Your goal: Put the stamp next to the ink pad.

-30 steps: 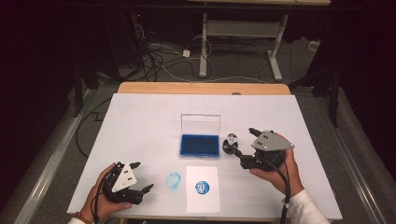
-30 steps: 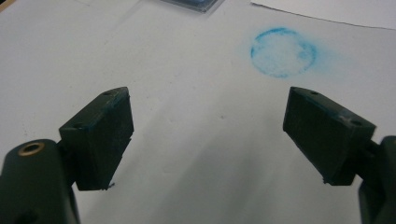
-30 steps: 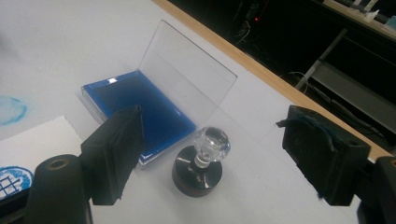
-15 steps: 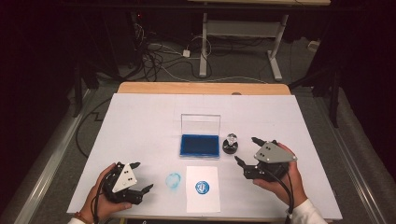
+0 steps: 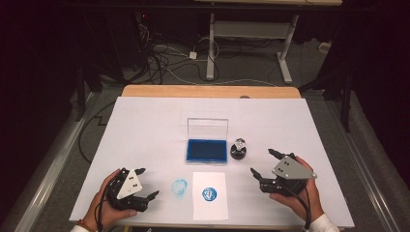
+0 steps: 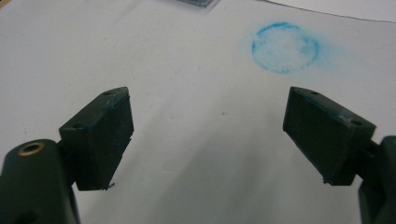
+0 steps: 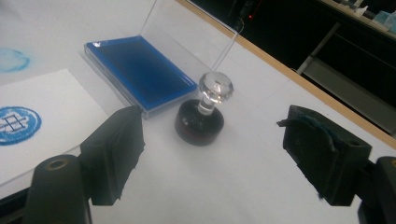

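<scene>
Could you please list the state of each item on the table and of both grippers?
Ink pad case: lid open, upright.
Stamp: standing upright beside the case, not held.
Paper sheet: lying flat, stamped with a blue mark.
Left gripper: open, empty.
Right gripper: open, empty.

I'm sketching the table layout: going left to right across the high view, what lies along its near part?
left gripper → faint blue ring smudge → white paper sheet with its round blue stamp print → stamp → right gripper.
</scene>
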`<state>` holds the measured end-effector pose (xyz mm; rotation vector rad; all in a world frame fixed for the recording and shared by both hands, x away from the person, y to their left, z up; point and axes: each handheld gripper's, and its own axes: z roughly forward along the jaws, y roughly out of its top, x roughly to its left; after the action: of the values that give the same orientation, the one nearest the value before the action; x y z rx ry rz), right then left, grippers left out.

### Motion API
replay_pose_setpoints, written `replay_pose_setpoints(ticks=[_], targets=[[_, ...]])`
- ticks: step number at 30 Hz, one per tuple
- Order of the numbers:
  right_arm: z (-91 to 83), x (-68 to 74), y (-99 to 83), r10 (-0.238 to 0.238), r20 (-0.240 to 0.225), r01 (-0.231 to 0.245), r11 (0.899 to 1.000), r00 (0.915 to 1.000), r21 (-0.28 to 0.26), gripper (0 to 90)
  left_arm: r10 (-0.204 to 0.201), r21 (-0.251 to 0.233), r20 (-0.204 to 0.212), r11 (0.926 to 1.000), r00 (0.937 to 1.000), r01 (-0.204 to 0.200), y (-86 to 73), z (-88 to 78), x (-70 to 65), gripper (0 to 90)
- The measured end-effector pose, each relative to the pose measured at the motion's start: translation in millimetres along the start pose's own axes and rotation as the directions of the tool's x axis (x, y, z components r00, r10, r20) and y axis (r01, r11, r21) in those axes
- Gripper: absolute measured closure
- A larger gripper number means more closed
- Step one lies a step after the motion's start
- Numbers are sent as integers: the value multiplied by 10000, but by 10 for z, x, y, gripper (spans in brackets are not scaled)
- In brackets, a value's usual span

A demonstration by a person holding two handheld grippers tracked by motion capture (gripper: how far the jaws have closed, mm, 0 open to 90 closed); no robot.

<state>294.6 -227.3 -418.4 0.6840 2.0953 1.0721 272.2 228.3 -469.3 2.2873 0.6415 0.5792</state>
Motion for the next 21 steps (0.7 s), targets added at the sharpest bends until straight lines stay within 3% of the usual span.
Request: replay_pose_setpoints(ticks=[21], targets=[[-109,-38,-405,708,-32,-706,9966,9975,432,177,-322,-210,-9,9993,9995,322,19,-4,44,155]])
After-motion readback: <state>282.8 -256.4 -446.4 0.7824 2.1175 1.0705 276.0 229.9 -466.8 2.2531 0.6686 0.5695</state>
